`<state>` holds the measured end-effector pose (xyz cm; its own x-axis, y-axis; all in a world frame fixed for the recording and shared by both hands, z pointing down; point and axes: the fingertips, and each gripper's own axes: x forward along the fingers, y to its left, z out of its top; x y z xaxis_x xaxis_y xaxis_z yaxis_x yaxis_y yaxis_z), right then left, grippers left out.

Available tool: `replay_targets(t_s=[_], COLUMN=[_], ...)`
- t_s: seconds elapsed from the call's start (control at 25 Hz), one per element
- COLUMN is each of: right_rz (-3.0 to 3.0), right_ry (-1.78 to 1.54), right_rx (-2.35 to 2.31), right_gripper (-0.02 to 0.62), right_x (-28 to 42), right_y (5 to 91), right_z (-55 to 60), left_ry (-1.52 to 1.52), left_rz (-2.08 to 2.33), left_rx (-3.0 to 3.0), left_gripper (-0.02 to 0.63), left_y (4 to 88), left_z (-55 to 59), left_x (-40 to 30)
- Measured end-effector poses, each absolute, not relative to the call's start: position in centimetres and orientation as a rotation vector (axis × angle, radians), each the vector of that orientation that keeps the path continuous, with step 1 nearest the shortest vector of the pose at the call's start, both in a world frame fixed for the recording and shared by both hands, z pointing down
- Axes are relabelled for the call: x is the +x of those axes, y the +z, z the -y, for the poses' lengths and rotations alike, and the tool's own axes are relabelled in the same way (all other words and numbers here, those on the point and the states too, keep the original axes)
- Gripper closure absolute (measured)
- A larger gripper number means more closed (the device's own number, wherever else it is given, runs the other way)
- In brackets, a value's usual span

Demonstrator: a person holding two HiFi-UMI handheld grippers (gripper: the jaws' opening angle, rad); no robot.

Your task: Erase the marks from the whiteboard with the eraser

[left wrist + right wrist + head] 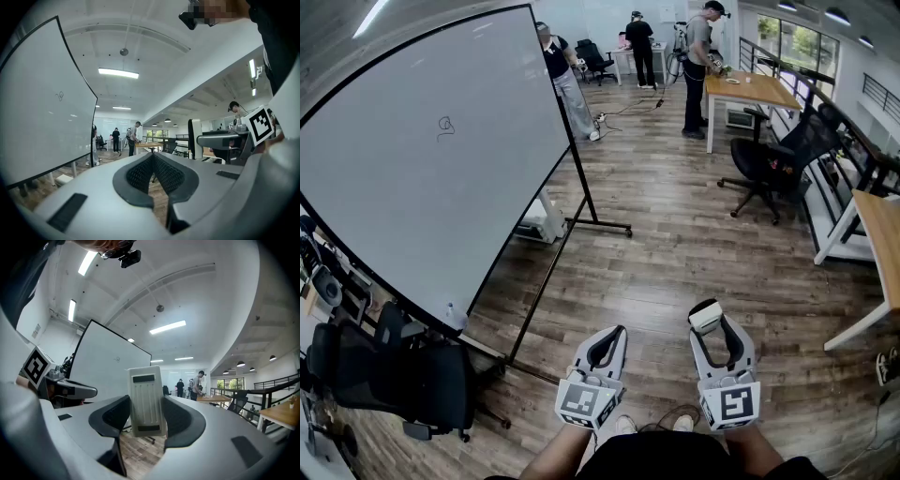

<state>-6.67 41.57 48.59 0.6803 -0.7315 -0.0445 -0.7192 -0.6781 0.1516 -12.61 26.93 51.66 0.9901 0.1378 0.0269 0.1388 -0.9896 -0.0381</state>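
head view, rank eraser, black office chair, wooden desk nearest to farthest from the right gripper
1. eraser, held in the right gripper
2. black office chair, ahead, off to the right
3. wooden desk, far end of the room, beyond it

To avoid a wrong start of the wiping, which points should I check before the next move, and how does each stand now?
1. Eraser gripped by right gripper: ok, jaws shut on it.
2. Left gripper free: ok, jaws together, nothing between.
3. Mark on whiteboard in sight: ok, one small scribble.
4. Eraser at the board: not ok, both grippers low, apart from it.
5. Eraser's wiping face toward the board: cannot tell.
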Motion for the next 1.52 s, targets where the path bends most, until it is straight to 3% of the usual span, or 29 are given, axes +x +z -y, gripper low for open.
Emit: replay_targets(t_s=[0.44, 0.96, 1.52], right_rz=[1.203, 1.231, 1.558], right_ry=[-0.172, -0.162, -0.159], right_rx=[2.773, 2.812, 2.677], right_gripper=[0.348, 0.347, 0.347], right_x=[-6.0, -4.7, 9.3], right_y=[48.6, 48.9, 47.8], right_z=[-38.7, -29.1, -15.6], left_ry=[-0.036, -0.05, -0.099], left_rz=[0.212, 0.148, -0.175], left_rx=[-3.084, -3.13, -3.112], left_gripper=[0.584, 0.584, 0.584], left_y=[51.4, 52.9, 53.0], left_z=[-24.1, -13.1, -1.9], left_x=[-12.0, -12.3, -0.9])
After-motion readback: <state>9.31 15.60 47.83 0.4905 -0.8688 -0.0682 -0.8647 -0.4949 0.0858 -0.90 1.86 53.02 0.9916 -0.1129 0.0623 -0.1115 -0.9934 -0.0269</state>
